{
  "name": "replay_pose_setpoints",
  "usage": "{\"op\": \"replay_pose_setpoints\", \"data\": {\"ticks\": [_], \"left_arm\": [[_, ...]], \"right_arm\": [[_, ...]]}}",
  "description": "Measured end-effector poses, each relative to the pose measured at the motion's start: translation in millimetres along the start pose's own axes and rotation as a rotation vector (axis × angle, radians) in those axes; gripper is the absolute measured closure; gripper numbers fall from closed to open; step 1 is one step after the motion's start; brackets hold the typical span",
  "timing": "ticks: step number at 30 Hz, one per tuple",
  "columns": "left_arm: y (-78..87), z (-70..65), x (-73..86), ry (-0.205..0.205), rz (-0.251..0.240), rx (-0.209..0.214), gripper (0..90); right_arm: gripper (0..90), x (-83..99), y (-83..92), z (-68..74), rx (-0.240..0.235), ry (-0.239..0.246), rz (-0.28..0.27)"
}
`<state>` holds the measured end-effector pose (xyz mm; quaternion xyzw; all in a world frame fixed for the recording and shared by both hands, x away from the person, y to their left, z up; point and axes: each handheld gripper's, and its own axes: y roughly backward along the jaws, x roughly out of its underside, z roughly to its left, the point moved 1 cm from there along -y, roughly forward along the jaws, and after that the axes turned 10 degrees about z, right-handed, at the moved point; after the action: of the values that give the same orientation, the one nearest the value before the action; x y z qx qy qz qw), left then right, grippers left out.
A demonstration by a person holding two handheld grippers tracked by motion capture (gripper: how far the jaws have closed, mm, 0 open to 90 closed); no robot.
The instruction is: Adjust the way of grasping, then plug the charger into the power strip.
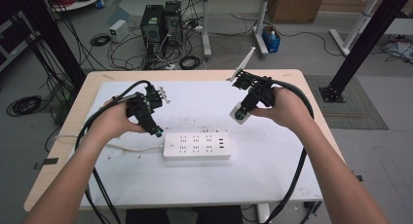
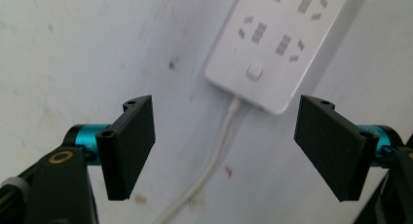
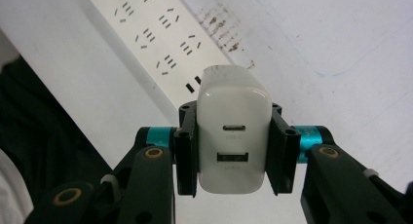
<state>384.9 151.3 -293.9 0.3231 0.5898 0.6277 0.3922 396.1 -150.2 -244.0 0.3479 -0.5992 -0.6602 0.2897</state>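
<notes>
A white power strip (image 1: 197, 145) lies flat on the white mat, its cord (image 1: 131, 148) running off to the left. My left gripper (image 1: 159, 132) hovers at the strip's left end, open, with the strip's switch end (image 2: 277, 44) and cord (image 2: 214, 156) seen between its wide-apart jaws. My right gripper (image 1: 242, 114) is shut on a white USB charger (image 3: 233, 136), whose two ports face the camera. It hangs above the mat, up and right of the strip (image 3: 156, 36).
The white mat (image 1: 272, 160) covers most of the wooden table (image 1: 311, 92). Black cables trail from both grippers toward the table's near edge. Behind the table, computer towers (image 1: 160, 22) and tangled cables sit on the floor. A black frame post (image 1: 365, 44) stands at the right.
</notes>
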Motion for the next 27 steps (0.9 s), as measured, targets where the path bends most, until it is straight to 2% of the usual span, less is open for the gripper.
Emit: {"op": "replay_pose_setpoints", "data": {"ticks": [2, 3, 6, 10, 19, 20, 22, 23, 24, 26, 27], "left_arm": [[-1.8, 5.7, 9.0, 0.043, 0.019, -0.012, 22.8], [-1.8, 5.7, 9.0, 0.043, 0.019, -0.012, 22.8], [-2.7, 15.1, 23.0, 0.08, 0.035, -0.011, 22.8], [-2.5, 17.7, 29.5, 0.094, 0.031, -0.004, 22.8], [-2.2, 16.1, 31.8, 0.09, 0.009, -0.001, 22.9], [-3.5, 16.0, 32.4, 0.083, 0.008, 0.003, 22.8], [-5.7, 15.0, 33.6, 0.088, -0.002, 0.005, 22.8], [-5.7, 15.0, 33.6, 0.088, -0.002, 0.005, 22.8], [-7.0, 14.2, 35.0, 0.083, 0.004, 0.006, 22.8], [-9.1, 12.7, 36.2, 0.081, 0.001, 0.01, 22.9], [-9.7, 12.6, 36.7, 0.073, 0.005, 0.009, 22.9]], "right_arm": [[62.2, -0.6, 1.7, 0.7, 0.016, 0.03, -0.001], [62.2, -0.6, 1.7, 0.7, 0.016, 0.03, -0.001], [62.2, 0.1, 3.3, 0.4, 0.026, 0.044, 0.016], [62.2, 1.0, 0.1, -1.0, 0.033, 0.073, 0.035], [62.2, -6.4, -7.0, 1.2, 0.039, 0.158, 0.048], [62.2, -11.1, -12.0, 3.1, 0.043, 0.199, 0.059], [62.3, -16.9, -18.1, 5.8, 0.045, 0.23, 0.072], [62.3, -16.9, -18.1, 5.8, 0.045, 0.23, 0.072], [62.2, -20.1, -21.7, 7.8, 0.05, 0.254, 0.077], [62.3, -31.0, -35.3, 14.9, 0.043, 0.332, 0.088], [62.3, -31.0, -35.3, 14.9, 0.043, 0.332, 0.088]]}}
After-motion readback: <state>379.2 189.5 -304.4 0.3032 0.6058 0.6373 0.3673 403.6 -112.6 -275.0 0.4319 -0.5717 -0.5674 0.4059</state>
